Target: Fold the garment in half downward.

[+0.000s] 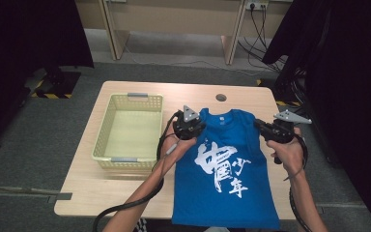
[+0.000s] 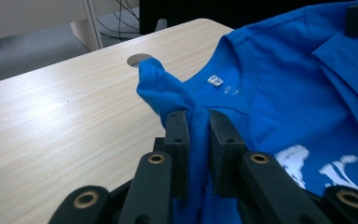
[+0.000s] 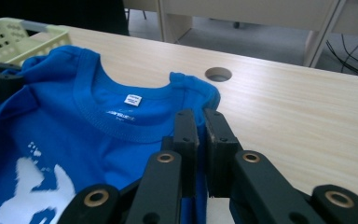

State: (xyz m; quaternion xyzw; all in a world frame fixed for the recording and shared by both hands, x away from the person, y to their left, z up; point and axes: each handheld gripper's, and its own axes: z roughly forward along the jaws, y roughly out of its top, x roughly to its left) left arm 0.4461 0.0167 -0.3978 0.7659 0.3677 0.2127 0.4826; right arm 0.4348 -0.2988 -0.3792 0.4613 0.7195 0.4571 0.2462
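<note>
A blue T-shirt (image 1: pixel 224 179) with white print lies face up on the wooden table (image 1: pixel 121 191), its hem at the near edge. My left gripper (image 1: pixel 193 126) is shut on the shirt's left shoulder. In the left gripper view the jaws (image 2: pixel 198 116) pinch a bunched fold of blue cloth (image 2: pixel 168 93) beside the collar label. My right gripper (image 1: pixel 263 126) is shut on the other shoulder. In the right gripper view the jaws (image 3: pixel 200 114) grip the cloth (image 3: pixel 74 126) just right of the neckline. Both shoulders are lifted slightly off the table.
A pale yellow plastic basket (image 1: pixel 101 150) stands on the table's left half, close to my left hand, and its corner (image 3: pixel 9 39) appears in the right gripper view. A round cable hole (image 1: pixel 221 97) sits near the far edge. Desks and cables stand beyond.
</note>
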